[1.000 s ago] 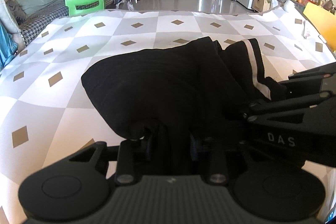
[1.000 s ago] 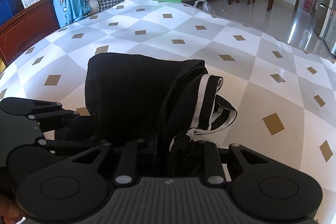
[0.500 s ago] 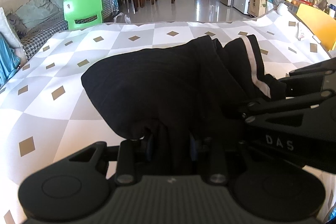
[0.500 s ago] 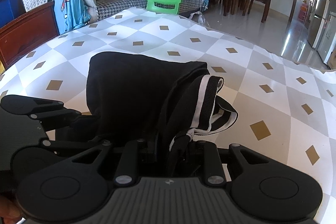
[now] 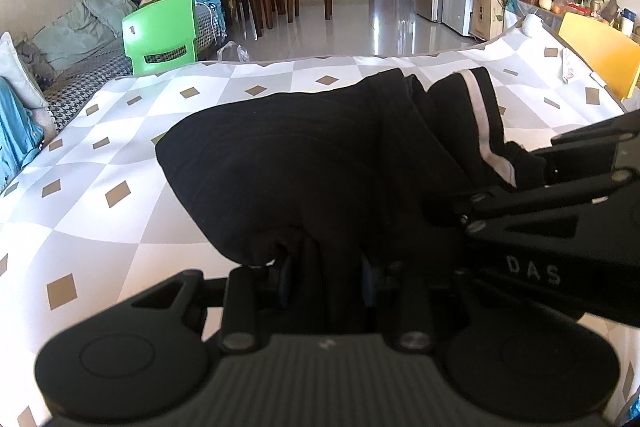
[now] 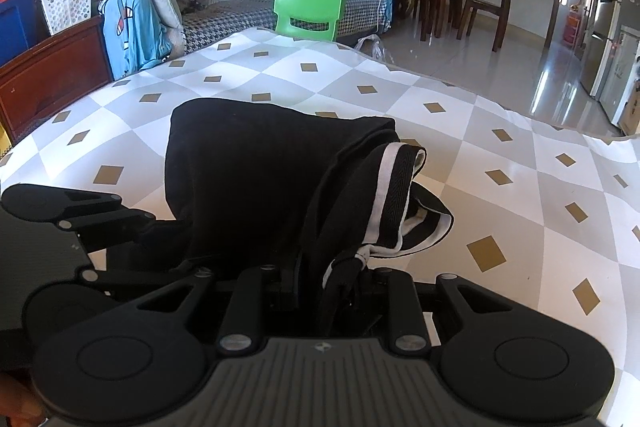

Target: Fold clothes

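Where hidden leftward, garment [image 6: 256, 179] drawstring [image 6: 340, 267] rightward.

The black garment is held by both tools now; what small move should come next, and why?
Probably carry both tools forward together and lower the held edge onto the far part of the black garment. The left tool and the right tool each pinch a near edge side by side, the cloth drapes away over the checked tablecloth, and the white-striped part looks bunched.

Both wrist cameras look low and close across the black garment [image 5: 304, 163] toward the green chair [image 6: 310, 9].
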Demonstrator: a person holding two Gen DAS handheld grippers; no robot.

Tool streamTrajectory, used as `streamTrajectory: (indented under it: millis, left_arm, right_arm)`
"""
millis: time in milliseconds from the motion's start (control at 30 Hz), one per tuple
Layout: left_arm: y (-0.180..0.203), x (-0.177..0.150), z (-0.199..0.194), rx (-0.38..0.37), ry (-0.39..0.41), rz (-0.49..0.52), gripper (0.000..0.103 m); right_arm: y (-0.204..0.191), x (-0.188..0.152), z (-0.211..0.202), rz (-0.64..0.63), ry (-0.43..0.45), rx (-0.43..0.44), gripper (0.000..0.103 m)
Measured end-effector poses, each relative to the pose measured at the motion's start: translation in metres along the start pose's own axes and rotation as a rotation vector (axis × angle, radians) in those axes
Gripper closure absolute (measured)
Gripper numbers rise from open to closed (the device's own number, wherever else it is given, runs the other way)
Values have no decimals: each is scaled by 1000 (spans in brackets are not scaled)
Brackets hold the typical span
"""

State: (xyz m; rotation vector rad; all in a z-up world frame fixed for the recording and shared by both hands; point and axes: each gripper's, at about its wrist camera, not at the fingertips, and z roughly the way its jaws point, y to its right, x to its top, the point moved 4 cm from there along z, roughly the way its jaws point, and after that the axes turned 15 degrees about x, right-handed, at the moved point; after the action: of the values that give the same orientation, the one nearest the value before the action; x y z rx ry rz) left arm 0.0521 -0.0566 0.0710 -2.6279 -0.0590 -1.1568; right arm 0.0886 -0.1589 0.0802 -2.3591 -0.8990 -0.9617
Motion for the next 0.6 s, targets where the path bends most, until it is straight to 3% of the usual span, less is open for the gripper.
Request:
streamTrajectory:
  millis: [600]
  left_arm:
    - [0,9,-21,19,60,3,73]
  right_arm:
    - [-2,4,-24,17,68,-3,80]
